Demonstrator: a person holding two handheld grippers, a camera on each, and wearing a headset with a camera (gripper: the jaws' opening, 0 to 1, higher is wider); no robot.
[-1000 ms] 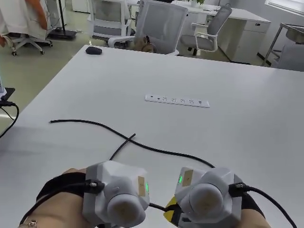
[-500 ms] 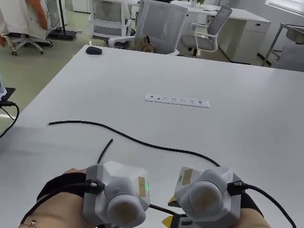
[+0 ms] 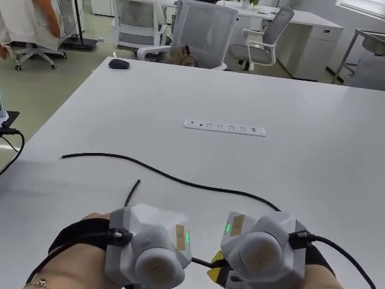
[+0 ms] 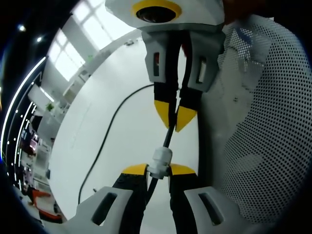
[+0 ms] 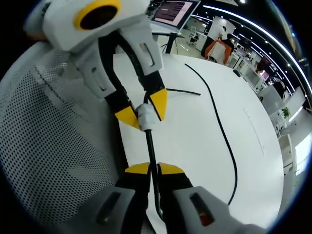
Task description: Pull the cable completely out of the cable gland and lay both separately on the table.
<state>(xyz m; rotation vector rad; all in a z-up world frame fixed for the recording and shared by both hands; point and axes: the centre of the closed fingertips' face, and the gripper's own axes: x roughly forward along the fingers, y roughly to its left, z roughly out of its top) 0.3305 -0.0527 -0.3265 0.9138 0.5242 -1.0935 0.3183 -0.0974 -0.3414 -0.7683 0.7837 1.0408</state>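
A white cable gland (image 4: pixel 160 161) sits between the yellow-tipped jaws of my left gripper (image 4: pixel 158 169), which is shut on it. A black cable (image 5: pixel 152 146) runs through the gland, and my right gripper (image 5: pixel 153 168) is shut on it just beside the gland (image 5: pixel 145 117). The two grippers face each other tip to tip, low over the table's near edge. In the head view the long part of the cable (image 3: pixel 180 180) curves across the table to the left. A short free tail (image 3: pixel 132 191) pokes out beyond the left gripper.
On the white table (image 3: pixel 301 90), a white power strip (image 3: pixel 224 127) lies mid-table and a dark mouse (image 3: pixel 118 64) rests at the far left corner. Office chairs (image 3: pixel 204 30) stand behind the far edge. A mesh chair back (image 4: pixel 258 146) is close by the grippers.
The cable's free tail has slid back toward the left gripper and grown shorter; it no longer crosses the long part of the cable. Both grippers have hardly moved.
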